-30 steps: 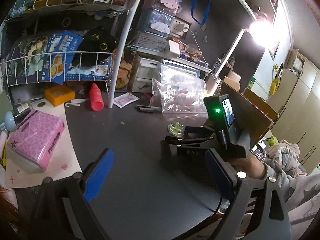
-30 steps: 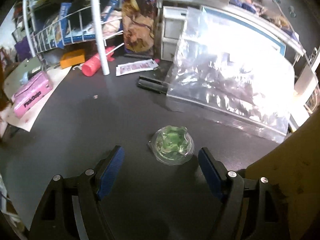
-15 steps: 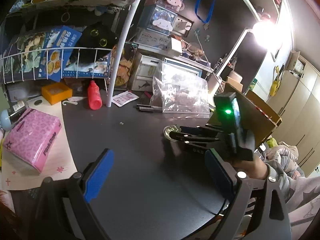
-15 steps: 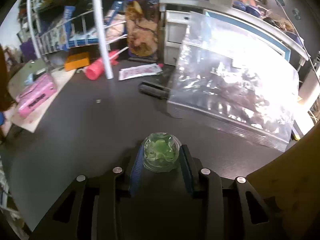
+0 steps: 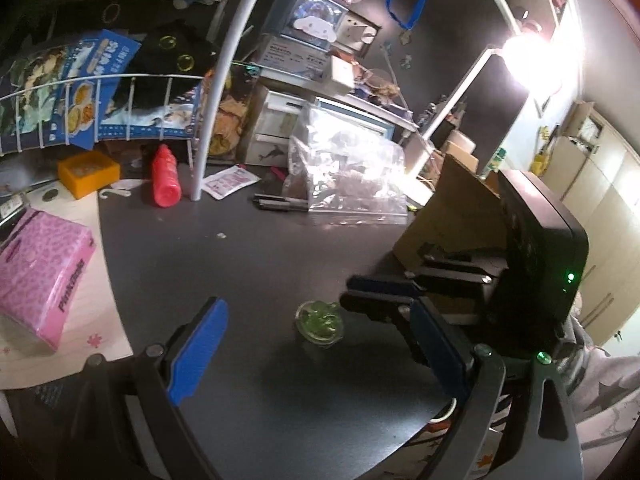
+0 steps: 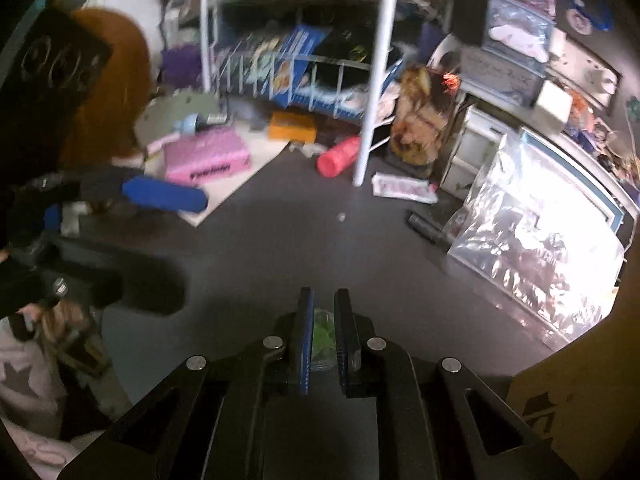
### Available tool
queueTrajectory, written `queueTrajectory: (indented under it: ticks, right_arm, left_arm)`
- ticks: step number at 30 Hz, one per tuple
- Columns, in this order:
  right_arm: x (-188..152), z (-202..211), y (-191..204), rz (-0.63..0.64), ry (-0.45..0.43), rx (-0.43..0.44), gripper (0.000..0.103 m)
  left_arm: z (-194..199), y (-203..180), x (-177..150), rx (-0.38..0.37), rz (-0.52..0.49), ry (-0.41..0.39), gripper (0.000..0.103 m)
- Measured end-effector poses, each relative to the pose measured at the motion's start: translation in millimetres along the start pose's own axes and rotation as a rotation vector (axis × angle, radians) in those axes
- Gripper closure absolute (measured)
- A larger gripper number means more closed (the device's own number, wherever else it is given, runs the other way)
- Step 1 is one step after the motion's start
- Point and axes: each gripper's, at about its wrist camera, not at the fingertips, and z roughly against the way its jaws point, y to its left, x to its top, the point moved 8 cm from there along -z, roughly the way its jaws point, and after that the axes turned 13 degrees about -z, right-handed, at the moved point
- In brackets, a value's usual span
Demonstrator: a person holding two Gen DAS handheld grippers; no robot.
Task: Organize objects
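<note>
A small clear container of green pieces (image 5: 319, 322) is seen resting on the dark grey bench (image 5: 256, 280), near its front edge, just left of the tips of the right gripper (image 5: 352, 294). In the right wrist view the container (image 6: 322, 336) shows through the thin slit between that gripper's (image 6: 323, 312) nearly closed jaws; nothing is seen to be clamped by them. The left gripper (image 5: 320, 344) is held wide, its blue pads standing well apart on either side of the container, with nothing between them touched.

Farther back on the bench, a large clear plastic bag (image 5: 344, 176) is lit by glare from a bright lamp (image 5: 524, 56), with a black pen (image 5: 280, 204) lying at its near left corner. A red bottle (image 5: 164, 178) lies on its side beside the white post of a wire rack (image 5: 216, 92), in which blue packets are stacked. A small printed sachet (image 5: 230, 180) is seen right of the post, an orange box (image 5: 88, 172) to the far left, and a pink tissue pack (image 5: 40, 276) on a pale mat at the left edge. A brown cardboard box (image 5: 452, 216) stands at the right. White drawers and cartoon-decorated storage boxes are ranged against the dark back wall.
</note>
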Motion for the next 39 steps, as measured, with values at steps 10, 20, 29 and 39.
queueTrajectory:
  ticks: [10,20,29,39]
  right_arm:
    - [-25,-25,-12,-0.012,0.067,0.021,0.053]
    - [-25,-38,-12,0.012,0.076,0.039,0.066]
    - [-25,-26,-4,0.059,0.041,0.059,0.066]
    - [2,33,26,0.169,-0.078,0.077,0.066]
  left_arm:
    - [1,0,-10,0.014,0.021,0.018,0.012]
    - [-5,0,-16,0.017,0.022,0.045,0.012]
    - [-12,-1,-20,-0.014,0.027,0.062,0.012]
    - [-12,-18,8,-0.113,0.004,0.044,0.024]
